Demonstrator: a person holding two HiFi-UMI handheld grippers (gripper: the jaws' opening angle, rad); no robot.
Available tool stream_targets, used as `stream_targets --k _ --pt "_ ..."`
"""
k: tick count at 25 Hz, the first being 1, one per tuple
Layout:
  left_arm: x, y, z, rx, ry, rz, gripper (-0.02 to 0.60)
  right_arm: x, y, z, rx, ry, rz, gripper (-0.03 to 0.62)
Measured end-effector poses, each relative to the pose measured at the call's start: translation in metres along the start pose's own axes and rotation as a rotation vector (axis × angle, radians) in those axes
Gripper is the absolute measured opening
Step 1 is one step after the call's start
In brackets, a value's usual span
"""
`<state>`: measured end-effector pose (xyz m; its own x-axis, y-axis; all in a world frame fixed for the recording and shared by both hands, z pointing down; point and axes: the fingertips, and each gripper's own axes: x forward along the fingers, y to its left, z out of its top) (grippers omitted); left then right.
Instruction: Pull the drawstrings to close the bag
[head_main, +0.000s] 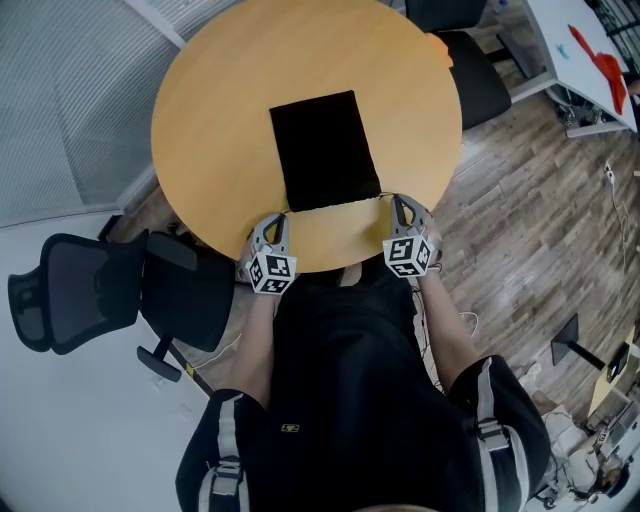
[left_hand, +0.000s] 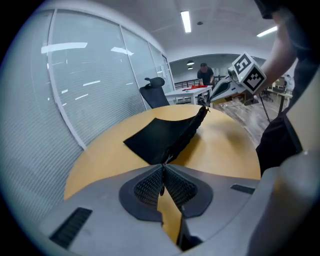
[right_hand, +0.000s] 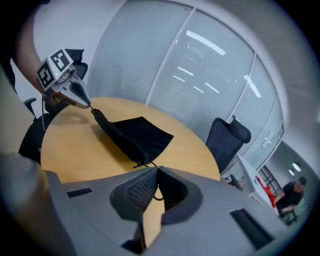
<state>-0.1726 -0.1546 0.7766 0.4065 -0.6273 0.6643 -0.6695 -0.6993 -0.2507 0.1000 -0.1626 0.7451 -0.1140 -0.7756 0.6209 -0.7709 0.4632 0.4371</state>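
Observation:
A black drawstring bag lies on the round wooden table, its mouth toward me. My left gripper is at the mouth's left corner and my right gripper at its right corner. In the left gripper view the left gripper is shut on a thin drawstring coming out of the bag. In the right gripper view the right gripper is shut on the other drawstring. The mouth edge of the bag is raised off the table between the two grippers.
A black office chair stands left of the table and another at its far right. A white desk stands beyond that. Frosted glass walls run behind the table. A person stands far off.

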Motion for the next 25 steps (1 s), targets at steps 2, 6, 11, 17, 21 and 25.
stream_targets --k 2,6,11,17,21,25 --pt "-0.005 0.008 0.015 0.028 -0.028 0.039 0.023 -0.004 -0.010 0.013 -0.018 -0.033 -0.034 0.061" --pt "-0.020 0.030 0.049 0.041 -0.102 0.112 0.023 -0.013 -0.030 0.042 0.002 -0.101 -0.080 0.061" --pt "-0.045 0.065 0.096 0.058 -0.201 0.189 0.023 -0.030 -0.062 0.091 0.023 -0.205 -0.149 0.061" --pt "-0.087 0.115 0.157 0.091 -0.327 0.287 0.023 -0.059 -0.097 0.161 0.013 -0.344 -0.250 0.061" --pt "-0.121 0.147 0.197 0.130 -0.404 0.366 0.023 -0.084 -0.123 0.210 -0.008 -0.439 -0.332 0.061" --pt "-0.154 0.167 0.236 0.155 -0.461 0.442 0.023 -0.113 -0.149 0.249 -0.030 -0.524 -0.387 0.061"
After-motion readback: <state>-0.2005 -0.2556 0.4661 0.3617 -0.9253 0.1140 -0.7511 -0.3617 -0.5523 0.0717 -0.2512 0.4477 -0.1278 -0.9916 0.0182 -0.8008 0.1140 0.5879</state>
